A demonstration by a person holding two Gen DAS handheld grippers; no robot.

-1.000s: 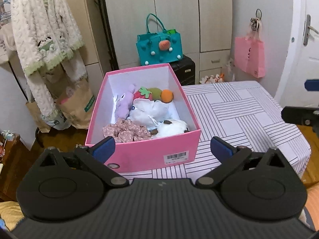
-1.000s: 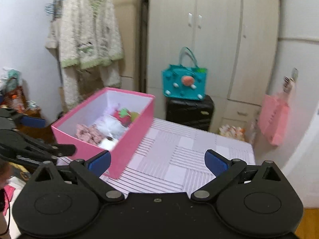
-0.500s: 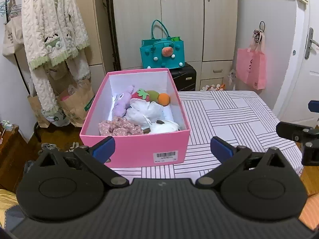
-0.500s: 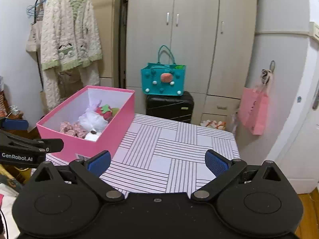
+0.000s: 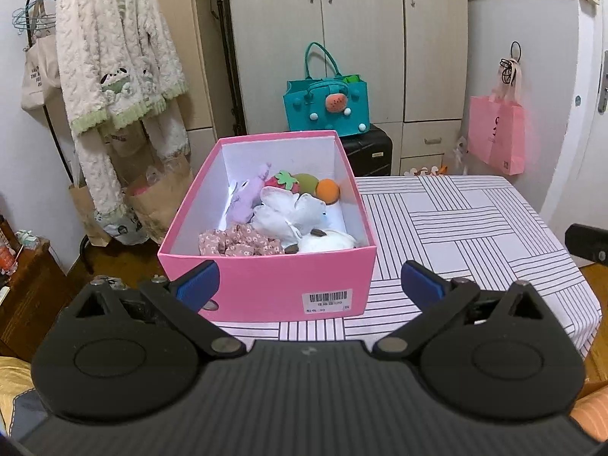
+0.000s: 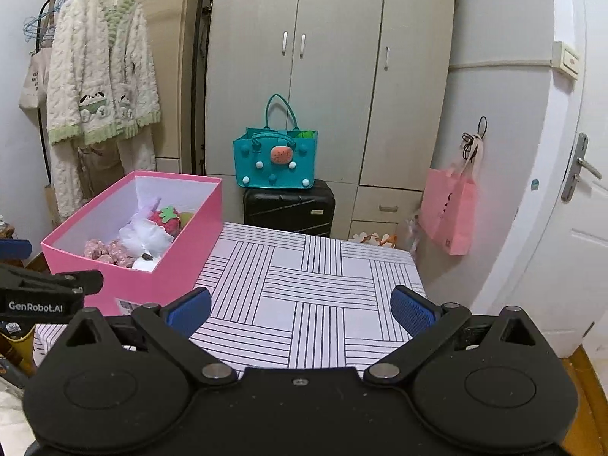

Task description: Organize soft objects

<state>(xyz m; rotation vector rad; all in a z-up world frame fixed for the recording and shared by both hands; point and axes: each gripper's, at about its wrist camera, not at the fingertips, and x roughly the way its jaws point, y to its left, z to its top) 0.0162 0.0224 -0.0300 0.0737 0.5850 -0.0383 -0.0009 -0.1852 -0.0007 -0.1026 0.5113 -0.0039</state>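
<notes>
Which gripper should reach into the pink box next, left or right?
Left. The left gripper is open and faces the pink box head-on; the right gripper points at bare tablecloth beside it.

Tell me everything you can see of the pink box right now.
The pink cardboard box is an open, lidless rectangular shoebox, pink outside and white inside, standing upright and flat at the left edge of the striped tablecloth. A white barcode label sits on its near end wall. Inside lie soft things: a floral pink scrunchie, white plush pieces, a lilac plush, a strawberry and an orange ball. Neither hand-held gripper touches it.
</notes>
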